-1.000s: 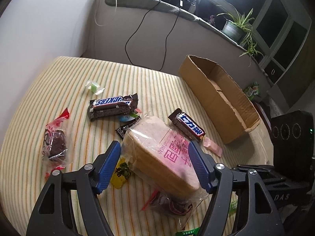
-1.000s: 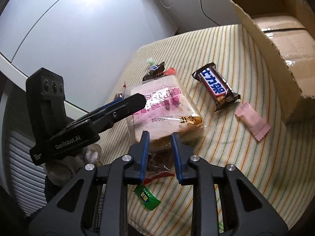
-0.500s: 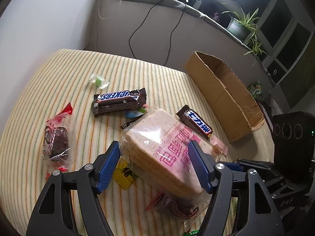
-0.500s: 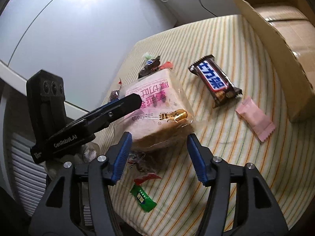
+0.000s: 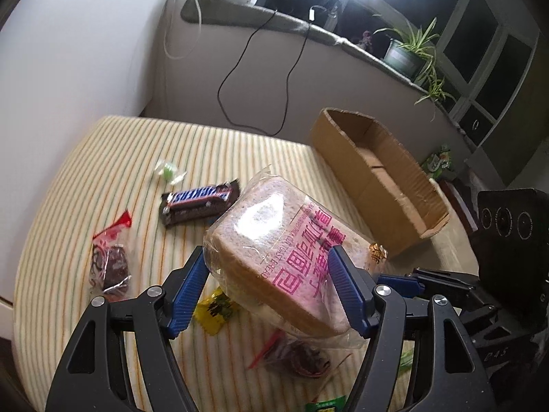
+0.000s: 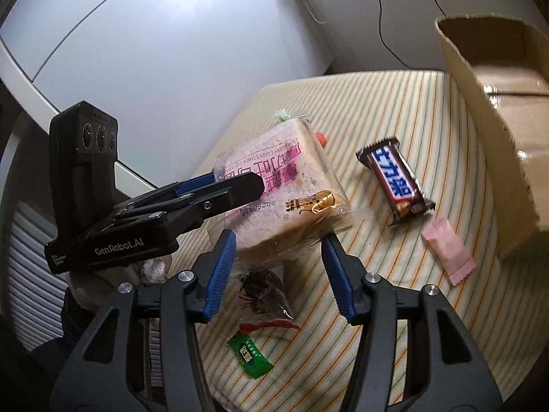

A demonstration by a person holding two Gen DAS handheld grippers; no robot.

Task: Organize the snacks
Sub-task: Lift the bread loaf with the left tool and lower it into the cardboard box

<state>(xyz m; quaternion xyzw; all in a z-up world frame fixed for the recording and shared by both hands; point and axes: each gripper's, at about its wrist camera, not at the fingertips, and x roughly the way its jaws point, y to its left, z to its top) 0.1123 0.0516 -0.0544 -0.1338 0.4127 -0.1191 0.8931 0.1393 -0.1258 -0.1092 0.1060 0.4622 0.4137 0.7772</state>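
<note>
On the striped tablecloth point(image 5: 103, 158), snacks lie scattered; a brown cardboard box point(image 5: 377, 175), open-topped and showing nothing inside, sits along the far right side.

Bagged toast loaf point(image 5: 274, 257): clear wrapper, pink print. Lifted clear of the cloth and tilted, clamped across its sides by the left gripper point(image 5: 271, 288); both blue pads press the wrapper. From the right wrist view the loaf point(image 6: 284, 192) casts a shadow on the cloth below it.

Right gripper point(image 6: 279, 274): released, just below the loaf's near end. Its jaws have just been closing a little after springing wide, and only the crimped tail of the loaf's wrapper reaches between the pads, with no firm pinch visible.

Snickers bar point(image 5: 199, 202) on the cloth beyond the loaf, left. Second chocolate bar with a blue label point(image 6: 394, 182) between loaf and box. Pink sachet point(image 6: 447, 249) just beside it, near the box wall.

Dark sweet in a red-trimmed clear packet point(image 5: 109, 261), far left. Another such packet point(image 6: 264, 295) under the loaf. Yellow wrapper point(image 5: 216, 309), green wrapper point(image 6: 250, 357), small pale green candy point(image 5: 168, 171).
</note>
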